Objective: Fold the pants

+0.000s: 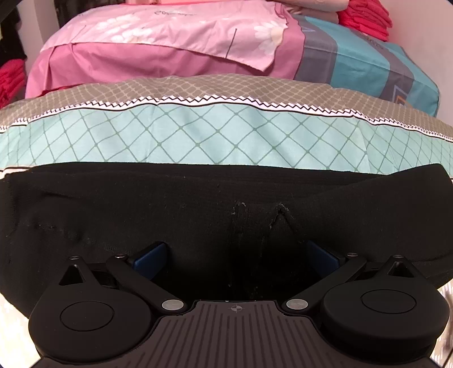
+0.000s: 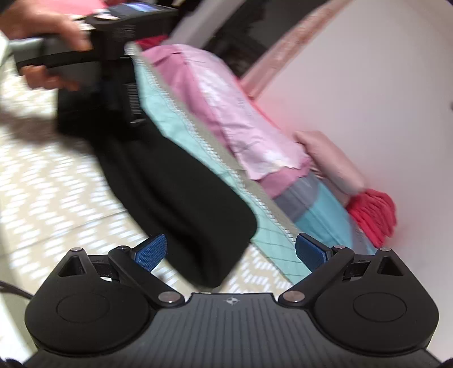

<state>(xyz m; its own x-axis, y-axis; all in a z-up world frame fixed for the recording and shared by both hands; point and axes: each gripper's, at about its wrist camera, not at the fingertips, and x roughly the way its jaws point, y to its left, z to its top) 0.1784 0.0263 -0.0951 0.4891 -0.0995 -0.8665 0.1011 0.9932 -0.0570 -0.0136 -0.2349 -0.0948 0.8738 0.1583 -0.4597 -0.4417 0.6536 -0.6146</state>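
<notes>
The black pants (image 1: 198,215) lie folded in a long band on the bed, against a teal diamond-pattern cushion (image 1: 215,136). My left gripper (image 1: 236,259) is open, its blue pads wide apart over the pants' near edge, with cloth between the pads. In the right wrist view the pants (image 2: 181,192) run diagonally, their rounded end close in front of my right gripper (image 2: 230,252). That gripper is open and empty, its left pad (image 2: 150,252) beside the pants' end. The left gripper (image 2: 113,36), held by a hand, sits at the pants' far end.
A pink pillow (image 1: 170,42) and a grey-and-teal striped one (image 1: 362,65) lie behind the cushion. Red folded clothes (image 1: 365,17) are stacked at the back right, more at the left (image 1: 8,82). The bed sheet (image 2: 56,175) has a beige-white pattern. A white wall (image 2: 368,85) stands at right.
</notes>
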